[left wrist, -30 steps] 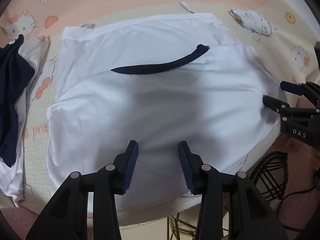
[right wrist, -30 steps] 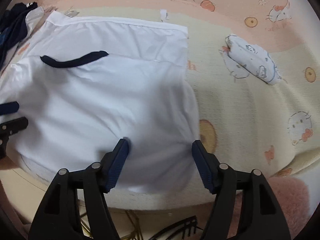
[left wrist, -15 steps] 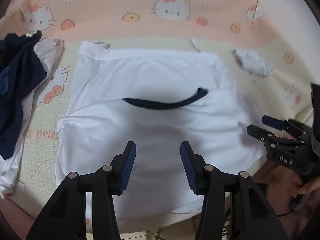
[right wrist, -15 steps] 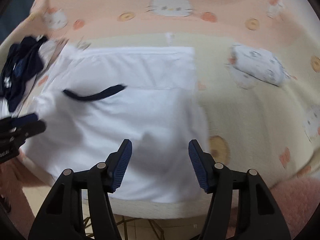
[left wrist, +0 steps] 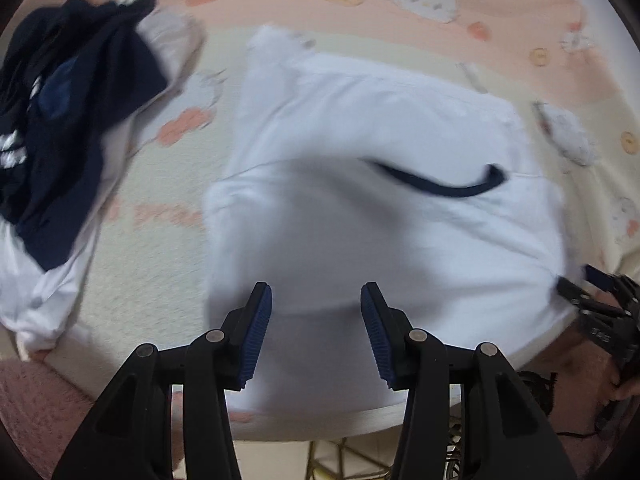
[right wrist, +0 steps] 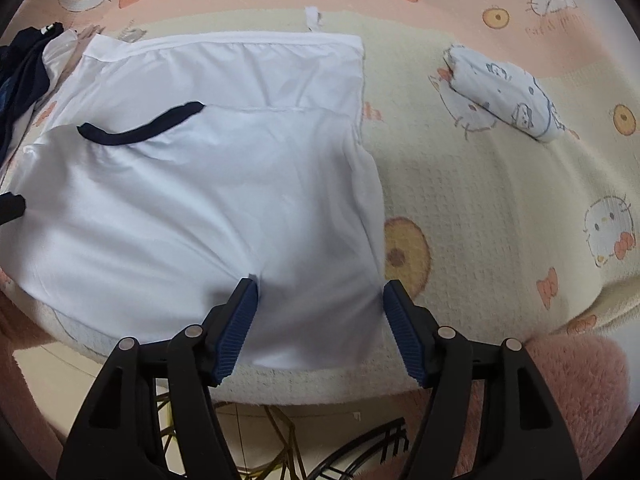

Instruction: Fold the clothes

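Both grippers gape over shirt hem.

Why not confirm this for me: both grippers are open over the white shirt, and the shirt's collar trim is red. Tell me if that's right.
One detail is wrong: the collar trim is dark navy, not red, as the right wrist view shows clearly. The rest holds: the left gripper and right gripper are both open over the white shirt.

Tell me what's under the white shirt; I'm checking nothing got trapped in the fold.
The white shirt lies on the cartoon-cat blanket, which shows all around it. The shirt's own lower layer shows at the far edge. Anything else beneath is covered.
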`<state>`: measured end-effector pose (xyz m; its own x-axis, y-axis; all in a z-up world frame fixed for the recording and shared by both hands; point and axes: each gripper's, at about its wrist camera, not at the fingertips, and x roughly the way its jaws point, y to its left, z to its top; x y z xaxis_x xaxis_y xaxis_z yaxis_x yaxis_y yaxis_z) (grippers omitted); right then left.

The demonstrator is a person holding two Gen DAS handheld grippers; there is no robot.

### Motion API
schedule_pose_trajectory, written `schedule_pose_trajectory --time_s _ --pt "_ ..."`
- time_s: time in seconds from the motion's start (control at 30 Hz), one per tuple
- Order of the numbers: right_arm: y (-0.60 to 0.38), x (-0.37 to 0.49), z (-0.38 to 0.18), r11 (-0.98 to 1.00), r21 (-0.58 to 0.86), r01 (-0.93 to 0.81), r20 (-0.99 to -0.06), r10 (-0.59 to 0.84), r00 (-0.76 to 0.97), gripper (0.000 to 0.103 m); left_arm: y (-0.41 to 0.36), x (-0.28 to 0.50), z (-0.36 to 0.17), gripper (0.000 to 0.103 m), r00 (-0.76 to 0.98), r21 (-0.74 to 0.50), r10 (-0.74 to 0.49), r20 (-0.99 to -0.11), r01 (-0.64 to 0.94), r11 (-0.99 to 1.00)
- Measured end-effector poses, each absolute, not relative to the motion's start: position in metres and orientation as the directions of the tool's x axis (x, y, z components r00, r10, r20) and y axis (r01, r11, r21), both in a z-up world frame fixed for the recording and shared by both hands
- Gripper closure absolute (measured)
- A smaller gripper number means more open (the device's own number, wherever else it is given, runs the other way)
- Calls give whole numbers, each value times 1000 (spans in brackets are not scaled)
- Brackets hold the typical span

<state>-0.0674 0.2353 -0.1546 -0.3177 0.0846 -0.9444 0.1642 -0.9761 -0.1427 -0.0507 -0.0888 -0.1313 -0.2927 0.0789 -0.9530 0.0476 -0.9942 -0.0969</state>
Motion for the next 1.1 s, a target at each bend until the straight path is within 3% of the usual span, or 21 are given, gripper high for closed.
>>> schedule_pose_trajectory --time_s 0.17,0.3,0.43,0.57,0.7,0.9,1.1 --pt "245 -63 -153 -987 -108 121 -953 68 -297 35 -98 -52 -122 54 -333 -128 94 -938 83 -988" --pt "244 -66 -133 -992 -16 127 -921 -34 -387 39 -82 -51 -113 54 -380 -157 145 -913 1 -988" --pt "236 -67 -143 -984 -96 150 -937 38 -349 39 -74 -58 -132 54 -299 -85 83 -951 -8 -996" --pt "260 -67 -140 -998 -19 62 -950 -1 -314 39 -102 -72 -118 53 -325 -211 175 -929 78 -974" --pt "266 -76 -127 -997 58 41 -935 -68 -347 39 -134 -109 -100 53 -420 -236 183 -889 76 -969" --pt "261 -141 -109 -992 90 89 -917 -117 -381 39 -175 -179 -114 53 -478 -302 216 -851 110 -947" --pt "258 -216 -104 -991 9 130 -913 -61 -403 39 -174 -233 -147 54 -430 -303 254 -866 48 -952"
